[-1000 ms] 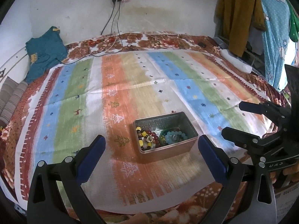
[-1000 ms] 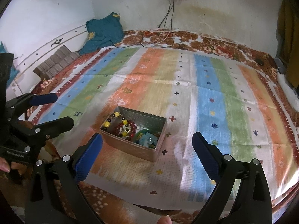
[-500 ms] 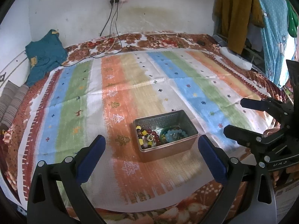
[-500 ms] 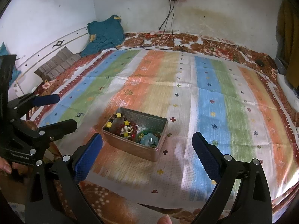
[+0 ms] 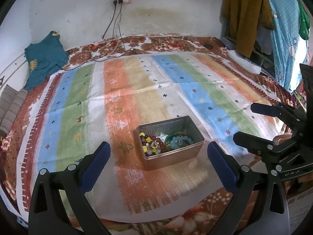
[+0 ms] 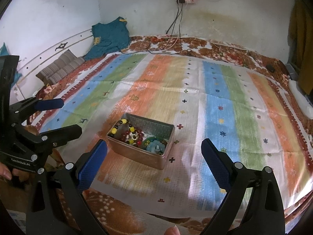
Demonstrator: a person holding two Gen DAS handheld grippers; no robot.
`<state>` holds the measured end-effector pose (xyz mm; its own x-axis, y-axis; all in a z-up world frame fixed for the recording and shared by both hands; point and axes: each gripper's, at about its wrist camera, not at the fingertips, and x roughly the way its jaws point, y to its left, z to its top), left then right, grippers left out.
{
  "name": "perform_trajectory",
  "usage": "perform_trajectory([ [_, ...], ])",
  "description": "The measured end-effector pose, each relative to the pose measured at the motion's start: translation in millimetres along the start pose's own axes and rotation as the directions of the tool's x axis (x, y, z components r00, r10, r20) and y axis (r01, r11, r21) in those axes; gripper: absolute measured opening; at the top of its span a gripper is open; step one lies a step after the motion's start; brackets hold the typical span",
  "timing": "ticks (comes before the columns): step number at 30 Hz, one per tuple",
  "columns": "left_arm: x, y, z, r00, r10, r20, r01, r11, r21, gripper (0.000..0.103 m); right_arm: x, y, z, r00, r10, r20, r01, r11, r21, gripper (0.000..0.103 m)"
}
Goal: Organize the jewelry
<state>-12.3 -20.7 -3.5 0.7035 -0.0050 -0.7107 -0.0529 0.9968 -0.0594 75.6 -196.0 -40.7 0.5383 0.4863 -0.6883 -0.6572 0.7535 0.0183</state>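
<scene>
A small open metal tin (image 5: 192,132) sits on the striped mat (image 5: 125,90). It holds a red, yellow and dark bead bracelet (image 5: 149,142) and a green bangle with light blue beads (image 5: 178,142). My left gripper (image 5: 158,154) is open and empty, held just short of the tin. In the right wrist view the tin (image 6: 168,131) lies between and beyond my open, empty right gripper (image 6: 154,152), with the bead bracelet (image 6: 129,133) and blue beads (image 6: 155,146) inside. Each gripper shows in the other's view, the right one (image 5: 252,121) and the left one (image 6: 66,117).
The mat lies on a floral bedspread (image 5: 166,43) against a white wall. A teal garment (image 5: 43,58) and striped cushions (image 6: 60,66) lie at the back left. Cables (image 5: 115,29) hang from a wall socket. Clothes (image 5: 246,15) hang at the right, above a white power strip (image 5: 244,62).
Both grippers have drifted slightly, so the tin sits a little differently in each view. Jaws stay open. The tin and jewelry have not moved.
</scene>
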Motion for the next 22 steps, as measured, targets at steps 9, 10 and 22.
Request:
perform_trajectory([
  [9, 0.3, -2.7, 0.1, 1.000, 0.003, 0.010, -0.003, 1.000, 0.018, 0.097, -1.9, 0.9, -2.4, 1.000, -0.002, 0.006, 0.002, 1.000, 0.004, 0.098],
  [10, 0.3, -2.9, 0.2, 1.000, 0.004, 0.011, -0.004, 1.000, 0.019, 0.097, -2.1, 0.8, -2.4, 1.000, -0.002, 0.006, 0.002, 1.000, 0.004, 0.098],
  [22, -0.7, -0.2, 0.1, 1.000, -0.011, 0.017, 0.010, 1.000, 0.004, 0.097, -4.0, 0.9, -3.4, 1.000, 0.000, 0.008, 0.000, 1.000, -0.001, 0.098],
])
